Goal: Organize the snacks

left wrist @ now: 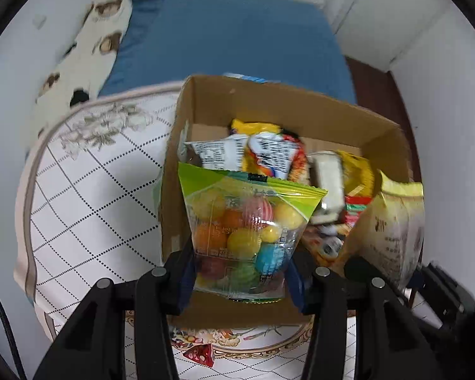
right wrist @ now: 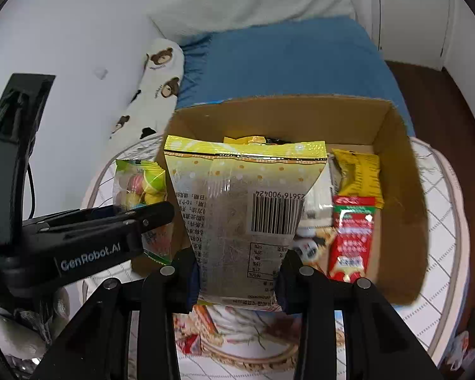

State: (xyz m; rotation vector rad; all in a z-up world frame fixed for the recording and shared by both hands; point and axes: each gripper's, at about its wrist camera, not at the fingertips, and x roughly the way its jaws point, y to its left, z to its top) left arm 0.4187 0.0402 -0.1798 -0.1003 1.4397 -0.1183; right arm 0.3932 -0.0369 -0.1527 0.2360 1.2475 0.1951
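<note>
A cardboard box (left wrist: 269, 101) stands on the round table and holds several snack packets. My left gripper (left wrist: 240, 272) is shut on a clear green-topped bag of coloured candy balls (left wrist: 247, 221) and holds it upright over the box's near left edge. My right gripper (right wrist: 239, 280) is shut on a yellow-topped clear snack bag with a barcode (right wrist: 243, 209) and holds it upright over the box (right wrist: 405, 215). The yellow bag also shows at the right of the left wrist view (left wrist: 392, 224). The left gripper and candy bag show at the left of the right wrist view (right wrist: 142, 186).
The round table wears a white quilted cloth (left wrist: 88, 190). A red wrapped candy (left wrist: 201, 354) lies on it near my left gripper. Behind is a blue bed (left wrist: 231, 38) with a bear-print pillow (left wrist: 88, 50). Inside the box lie a red packet (right wrist: 350, 237) and a yellow packet (right wrist: 359, 174).
</note>
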